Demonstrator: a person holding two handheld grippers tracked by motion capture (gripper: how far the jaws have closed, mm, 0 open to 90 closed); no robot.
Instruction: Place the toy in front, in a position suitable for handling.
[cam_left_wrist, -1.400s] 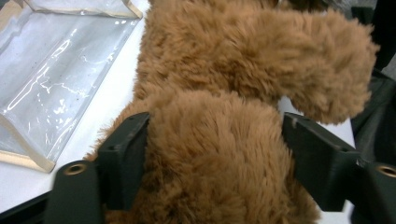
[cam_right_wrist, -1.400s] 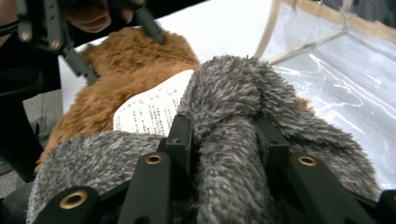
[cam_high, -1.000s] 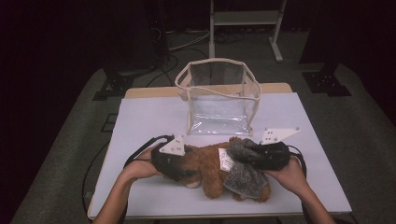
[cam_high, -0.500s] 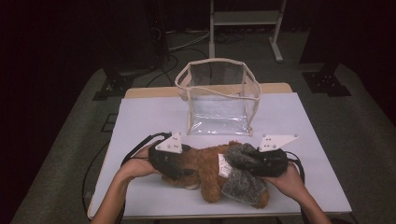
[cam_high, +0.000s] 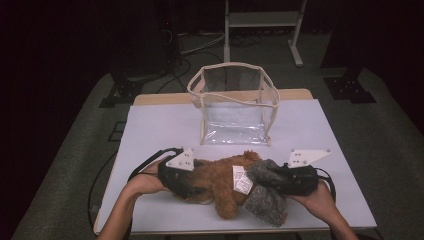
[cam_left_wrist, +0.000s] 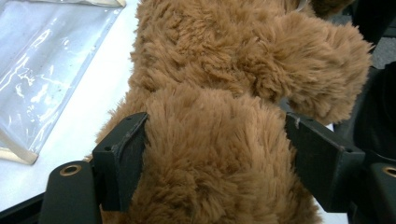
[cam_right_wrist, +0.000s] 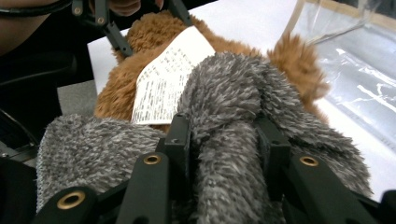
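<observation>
A plush toy with a brown body (cam_high: 220, 182), grey parts (cam_high: 265, 200) and a white label (cam_high: 241, 180) lies across the front of the white table (cam_high: 165, 125). My left gripper (cam_high: 197, 184) is shut on the toy's brown end; in the left gripper view both pads (cam_left_wrist: 126, 154) press into brown fur (cam_left_wrist: 215, 186). My right gripper (cam_high: 272, 182) is shut on the grey end. In the right gripper view a grey limb (cam_right_wrist: 229, 177) is squeezed between the jaws, and the label (cam_right_wrist: 163, 79) lies beyond it.
A clear plastic bag with beige trim (cam_high: 235, 107) stands open-topped behind the toy, mid-table. A metal frame (cam_high: 260, 20) and dark stands sit on the floor beyond the table. Bare table surface lies to the left and right of the bag.
My right gripper has come a little nearer the front edge with the grey part. The left gripper has hardly moved.
</observation>
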